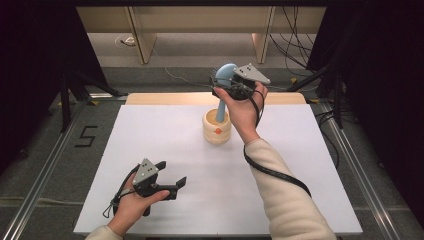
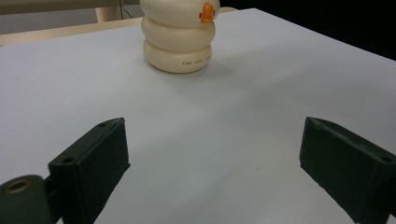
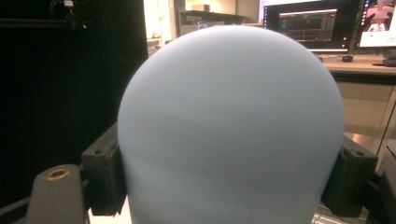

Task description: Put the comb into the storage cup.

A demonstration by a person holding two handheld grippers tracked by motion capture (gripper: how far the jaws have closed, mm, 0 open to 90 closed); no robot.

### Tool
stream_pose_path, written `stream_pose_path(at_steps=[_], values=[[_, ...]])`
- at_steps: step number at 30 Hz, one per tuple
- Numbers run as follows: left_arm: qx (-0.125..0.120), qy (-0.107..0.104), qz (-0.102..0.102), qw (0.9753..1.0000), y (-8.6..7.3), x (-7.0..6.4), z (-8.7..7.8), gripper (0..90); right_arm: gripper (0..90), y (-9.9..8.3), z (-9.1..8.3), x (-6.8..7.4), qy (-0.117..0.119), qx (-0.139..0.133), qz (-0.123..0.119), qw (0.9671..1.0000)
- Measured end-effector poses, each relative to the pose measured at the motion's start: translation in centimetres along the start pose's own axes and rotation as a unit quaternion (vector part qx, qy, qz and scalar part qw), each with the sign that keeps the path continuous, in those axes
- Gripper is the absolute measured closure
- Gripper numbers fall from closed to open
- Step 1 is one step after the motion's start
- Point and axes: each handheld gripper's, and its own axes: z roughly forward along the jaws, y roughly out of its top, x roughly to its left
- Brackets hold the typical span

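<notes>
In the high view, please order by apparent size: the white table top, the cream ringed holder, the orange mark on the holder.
1. White table top, the largest.
2. Cream ringed holder, much smaller.
3. Orange mark, a tiny spot on the holder's front.

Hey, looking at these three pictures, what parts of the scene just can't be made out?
- Inside of the cream holder: high view, hidden by its rim and the brush handle.
- Holder's top: left gripper view, cut off by the upper edge.
- Small print on the holder: left gripper view, too small to read.
- Brush bristles and handle: right gripper view, hidden behind its blue back, which the right claw clamps.
</notes>
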Motion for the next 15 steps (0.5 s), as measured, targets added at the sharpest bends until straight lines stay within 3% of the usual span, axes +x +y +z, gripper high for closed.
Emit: stream_pose_path(at_steps=[15], values=[[-0.001,-0.001,-0.001,1.0000,0.01,0.01,0.01,7.6,20.1,-1.06,0.68,0.14,-0.003,-0.008,-0.002,1.0000]])
